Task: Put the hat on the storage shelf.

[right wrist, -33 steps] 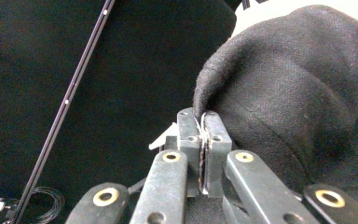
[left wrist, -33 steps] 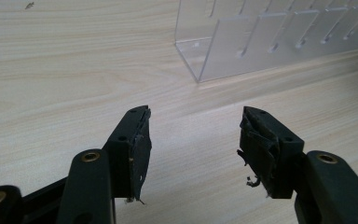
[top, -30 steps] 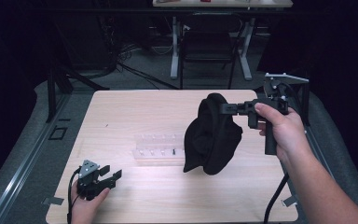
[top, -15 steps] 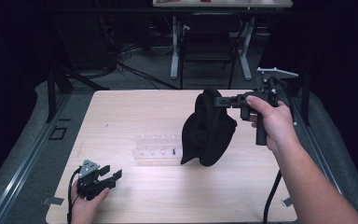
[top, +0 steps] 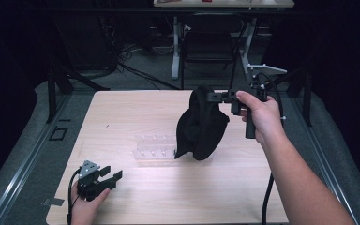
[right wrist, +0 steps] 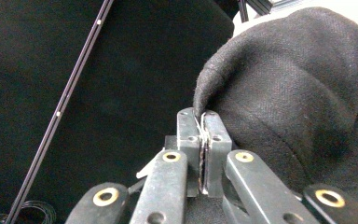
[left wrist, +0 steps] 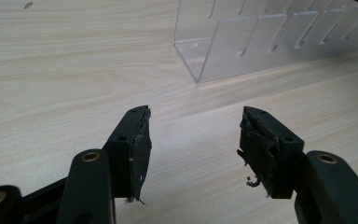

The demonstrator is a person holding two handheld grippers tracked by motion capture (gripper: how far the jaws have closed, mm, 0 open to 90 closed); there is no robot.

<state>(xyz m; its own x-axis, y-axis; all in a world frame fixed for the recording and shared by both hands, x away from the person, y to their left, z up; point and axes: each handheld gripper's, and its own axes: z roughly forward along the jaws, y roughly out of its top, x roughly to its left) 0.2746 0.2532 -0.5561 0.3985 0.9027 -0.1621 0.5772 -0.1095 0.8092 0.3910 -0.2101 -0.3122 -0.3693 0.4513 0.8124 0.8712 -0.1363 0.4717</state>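
black fabric pouch [top: 201, 124] hangs from my right tongs [top: 215, 97], pinched at its top edge above the bench [top: 122, 108]; my left tongs [top: 114, 177] rest wide apart, well away from it.

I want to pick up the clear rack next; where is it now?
In the high view the rack lies mid-table, just left of the hanging black cloth, up-right of the left gripper.

Black fingers [left wrist: 135, 144], brass-coloured rivets, trailing black cables.

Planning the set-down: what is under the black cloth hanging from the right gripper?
The black cloth hangs over the clear plastic organizer's right end and the table. That covered end and anything in it cannot be seen.
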